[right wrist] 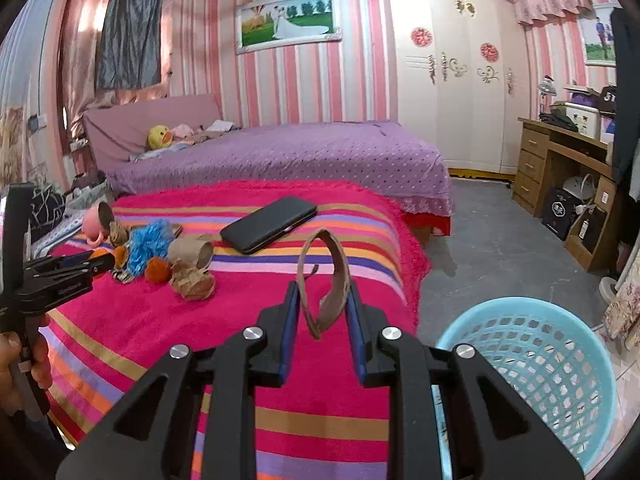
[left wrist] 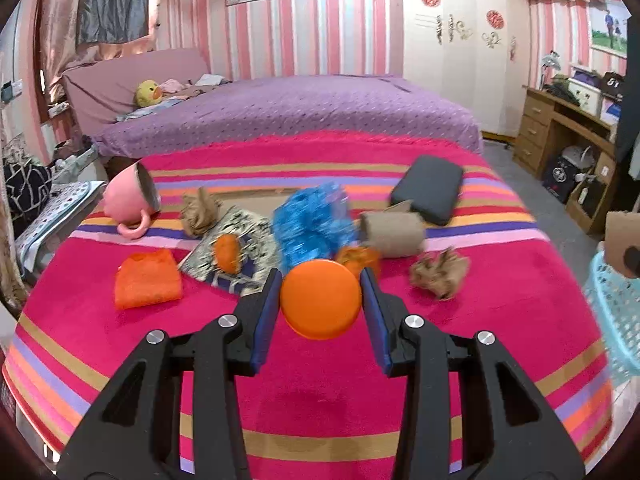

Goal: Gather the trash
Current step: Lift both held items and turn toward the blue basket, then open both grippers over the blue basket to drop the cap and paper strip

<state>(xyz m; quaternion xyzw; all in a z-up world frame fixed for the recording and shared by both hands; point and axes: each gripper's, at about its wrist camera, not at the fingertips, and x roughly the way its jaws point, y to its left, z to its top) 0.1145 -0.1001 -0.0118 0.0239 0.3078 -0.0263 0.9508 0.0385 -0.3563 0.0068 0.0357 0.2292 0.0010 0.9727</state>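
Observation:
My left gripper (left wrist: 321,286) is shut on an orange round lid (left wrist: 321,305), held above the striped blanket (left wrist: 320,380). My right gripper (right wrist: 323,300) is shut on a squashed cardboard tube (right wrist: 324,276), held near the blanket's right edge, left of the blue basket (right wrist: 532,376). Ahead in the left wrist view lie a blue foil wrapper (left wrist: 314,226), a cardboard roll (left wrist: 394,234), crumpled brown papers (left wrist: 439,274) (left wrist: 199,210), orange peel pieces (left wrist: 228,254) (left wrist: 358,260) and an orange mesh bag (left wrist: 147,279). The left gripper also shows in the right wrist view (right wrist: 100,260).
A pink mug (left wrist: 130,198) lies on its side at the left. A black case (left wrist: 428,188) lies at the back right, a patterned booklet (left wrist: 236,252) under the peel. A purple bed (left wrist: 288,112) stands behind, a wooden desk (left wrist: 560,132) to the right.

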